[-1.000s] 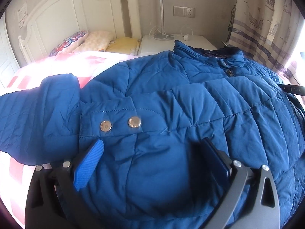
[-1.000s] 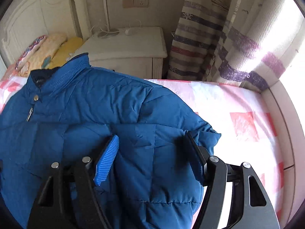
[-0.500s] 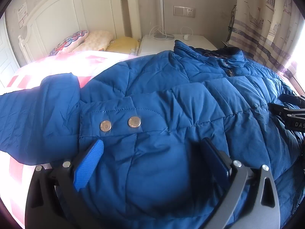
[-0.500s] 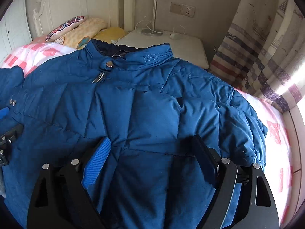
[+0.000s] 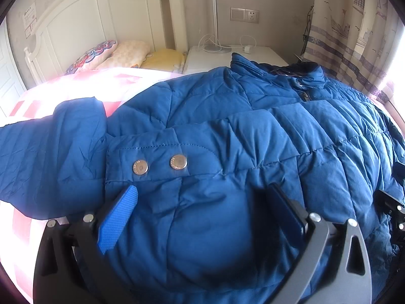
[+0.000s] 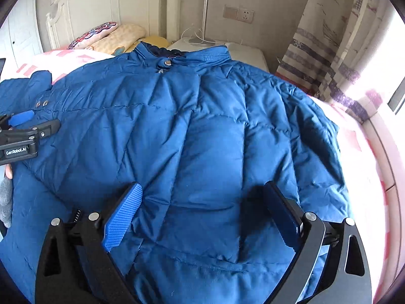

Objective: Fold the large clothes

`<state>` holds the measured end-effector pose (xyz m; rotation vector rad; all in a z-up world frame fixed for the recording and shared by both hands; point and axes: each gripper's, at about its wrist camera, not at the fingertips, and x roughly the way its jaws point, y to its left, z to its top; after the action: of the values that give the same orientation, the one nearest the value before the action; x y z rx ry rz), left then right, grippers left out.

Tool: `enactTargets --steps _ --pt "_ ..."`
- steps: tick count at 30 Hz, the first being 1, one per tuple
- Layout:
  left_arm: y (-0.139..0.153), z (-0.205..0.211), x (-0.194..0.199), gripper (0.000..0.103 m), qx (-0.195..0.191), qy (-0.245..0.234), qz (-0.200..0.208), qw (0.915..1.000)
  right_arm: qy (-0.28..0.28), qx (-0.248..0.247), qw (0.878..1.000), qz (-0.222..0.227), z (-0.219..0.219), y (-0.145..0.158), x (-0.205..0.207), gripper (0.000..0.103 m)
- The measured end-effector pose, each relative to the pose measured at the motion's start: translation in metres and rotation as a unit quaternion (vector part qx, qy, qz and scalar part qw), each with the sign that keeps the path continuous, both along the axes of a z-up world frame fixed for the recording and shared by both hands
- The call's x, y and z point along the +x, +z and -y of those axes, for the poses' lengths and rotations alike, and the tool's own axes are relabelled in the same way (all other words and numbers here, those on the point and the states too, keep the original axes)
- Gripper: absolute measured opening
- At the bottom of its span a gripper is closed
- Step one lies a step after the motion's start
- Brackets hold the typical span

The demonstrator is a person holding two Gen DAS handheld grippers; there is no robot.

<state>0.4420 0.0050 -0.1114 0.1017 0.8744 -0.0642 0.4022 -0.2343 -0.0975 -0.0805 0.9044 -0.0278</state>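
A large blue quilted jacket (image 5: 227, 126) lies front-up on the bed, collar toward the nightstand; it fills the right wrist view (image 6: 202, 139) too. A sleeve cuff with two metal snaps (image 5: 159, 164) is folded across its chest. My left gripper (image 5: 202, 202) is open, jaws wide apart, just above the jacket below the cuff. My right gripper (image 6: 202, 202) is open over the jacket's lower middle. The left gripper also shows at the left edge of the right wrist view (image 6: 22, 126), and the right gripper's edge in the left wrist view (image 5: 392, 207).
The bed has a pink checked sheet (image 5: 76, 86) with pillows (image 5: 121, 53) by the white headboard (image 5: 101, 20). A white nightstand (image 5: 227, 50) with a lamp pole and cables stands behind the collar. Striped curtains (image 6: 329, 50) hang at right.
My right gripper has swung left from the jacket's right sleeve side to over its middle. My left gripper has stayed in place. The jacket has hardly shifted.
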Motion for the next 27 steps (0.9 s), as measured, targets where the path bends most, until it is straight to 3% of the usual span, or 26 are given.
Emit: enactTargets --steps 3,6,11,16,18,20,22,24,27 --pt "-0.001 0.001 0.000 0.101 0.005 0.000 -0.001 1.0000 -0.021 0.001 1.000 -0.005 -0.002 0.009 -0.002 0.092" --pt "-0.001 0.001 0.000 0.101 0.005 0.000 -0.001 1.0000 -0.014 0.004 0.999 0.031 -0.013 0.020 -0.017 0.092" --pt "-0.002 0.002 0.000 0.101 0.006 0.000 -0.001 1.0000 -0.001 0.005 1.000 0.018 -0.019 -0.007 -0.016 0.093" --pt "-0.001 0.002 0.000 0.101 0.005 0.000 -0.001 1.0000 -0.003 0.008 1.000 0.018 -0.018 -0.005 -0.016 0.094" --pt "-0.001 -0.001 0.000 0.101 -0.006 -0.003 -0.002 1.0000 -0.003 0.013 1.000 0.017 -0.016 -0.005 -0.016 0.094" --pt "0.006 -0.015 -0.005 0.099 -0.046 -0.006 0.001 0.9989 -0.002 0.016 1.000 0.017 -0.016 -0.005 -0.016 0.094" --pt "0.019 -0.049 -0.020 0.098 -0.120 0.009 0.012 0.9926 -0.002 0.017 1.000 0.019 -0.015 -0.005 -0.017 0.094" --pt "0.035 -0.100 -0.038 0.098 -0.191 0.052 0.041 0.9794 -0.002 0.015 1.000 0.022 -0.015 -0.005 -0.018 0.094" --pt "0.047 -0.208 -0.067 0.098 -0.299 0.147 0.087 0.9387 -0.001 0.013 1.000 0.021 -0.016 -0.005 -0.018 0.094"
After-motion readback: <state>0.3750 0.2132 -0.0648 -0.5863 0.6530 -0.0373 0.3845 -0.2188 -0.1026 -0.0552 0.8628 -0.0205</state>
